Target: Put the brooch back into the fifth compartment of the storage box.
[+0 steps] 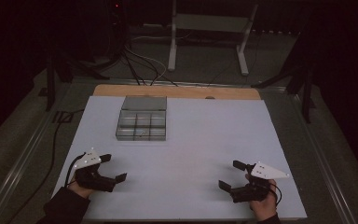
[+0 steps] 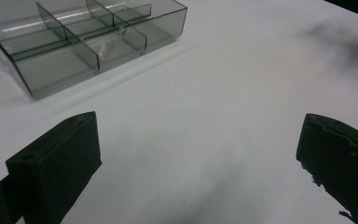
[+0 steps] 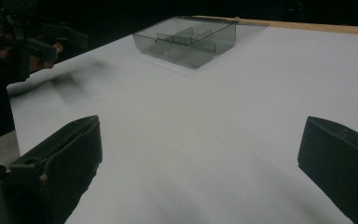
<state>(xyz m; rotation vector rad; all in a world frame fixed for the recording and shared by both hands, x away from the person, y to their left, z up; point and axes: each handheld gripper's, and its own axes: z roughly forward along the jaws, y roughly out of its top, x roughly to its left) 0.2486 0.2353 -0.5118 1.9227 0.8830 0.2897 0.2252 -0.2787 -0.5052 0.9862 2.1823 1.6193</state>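
Two grippers sit low at my near edge of the white table (image 1: 186,154), both with jaws spread wide and nothing between them. My left gripper (image 1: 113,168) rests at the near left corner and my right gripper (image 1: 233,174) at the near right, well apart, jaws turned inward toward each other. A clear grey compartment box (image 1: 141,124) lies on the far left-centre part of the table, near the wooden strip (image 1: 177,92) along the far edge, its lid (image 1: 144,102) opened back toward that strip. Its long side runs left to right, parallel with the table's far edge. From the left gripper view, one small pale piece (image 2: 106,47) lies in a near middle compartment; I cannot tell what it is.
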